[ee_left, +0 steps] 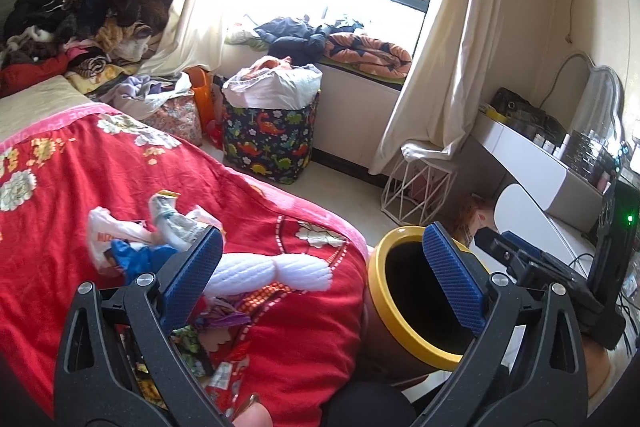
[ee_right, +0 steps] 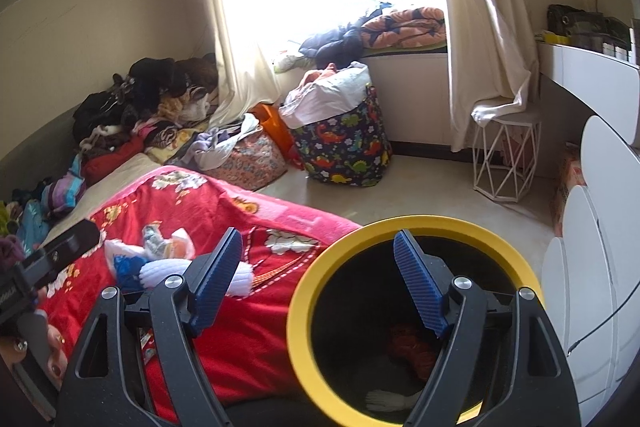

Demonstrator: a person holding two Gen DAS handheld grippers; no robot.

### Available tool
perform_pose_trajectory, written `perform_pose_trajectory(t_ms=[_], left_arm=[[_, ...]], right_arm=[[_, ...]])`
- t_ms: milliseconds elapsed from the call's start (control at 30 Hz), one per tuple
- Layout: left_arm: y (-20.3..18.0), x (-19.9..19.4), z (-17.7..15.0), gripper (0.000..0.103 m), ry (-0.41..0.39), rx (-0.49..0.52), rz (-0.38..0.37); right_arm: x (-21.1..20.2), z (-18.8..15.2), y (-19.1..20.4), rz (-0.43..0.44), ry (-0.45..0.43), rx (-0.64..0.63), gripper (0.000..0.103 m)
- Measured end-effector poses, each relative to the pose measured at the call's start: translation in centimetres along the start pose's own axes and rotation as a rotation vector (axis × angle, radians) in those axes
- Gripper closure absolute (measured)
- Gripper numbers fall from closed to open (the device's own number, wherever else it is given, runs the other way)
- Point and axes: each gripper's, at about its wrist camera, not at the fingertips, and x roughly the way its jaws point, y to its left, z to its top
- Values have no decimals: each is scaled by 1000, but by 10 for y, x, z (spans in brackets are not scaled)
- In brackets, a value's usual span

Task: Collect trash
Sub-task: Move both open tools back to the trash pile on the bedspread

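A brown bin with a yellow rim [ee_left: 376, 291] [ee_right: 296, 307] stands on the floor against the bed's corner. My right gripper [ee_right: 318, 283] hangs open over its mouth, nothing between the pads; a red-orange net [ee_right: 412, 347] and a white scrap [ee_right: 388, 401] lie inside. My left gripper [ee_left: 326, 275] is open and empty, spanning the bed's edge and the bin. On the red blanket [ee_left: 280, 355] lie a white foam net [ee_left: 256, 273] [ee_right: 160, 273], a white plastic bag [ee_left: 106, 239], a blue scrap [ee_left: 136, 255], crumpled wrappers [ee_left: 172, 219] and colourful wrappers [ee_left: 218, 319].
A dinosaur-print basket [ee_left: 268, 143] [ee_right: 344, 147] full of laundry and a floral bag [ee_right: 244, 159] stand by the window. A white wire stool [ee_left: 420, 187] [ee_right: 504, 159] and a white desk [ee_left: 528, 155] are at the right. Clothes [ee_left: 80, 15] are piled at the bed's far end.
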Motion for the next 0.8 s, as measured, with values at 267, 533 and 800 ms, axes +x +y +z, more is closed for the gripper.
perform_pose_trajectory(t_ms=[267, 533, 800], left_arm=[[17, -10, 6, 11, -24, -22, 37], [41, -18, 10, 11, -41, -55, 82], [60, -26, 9, 11, -44, -71, 115]], right_arm=[[6, -2, 24, 45, 18, -42, 27], [12, -4, 41, 81, 34, -77, 27], [19, -11, 62, 117, 62, -124, 27]])
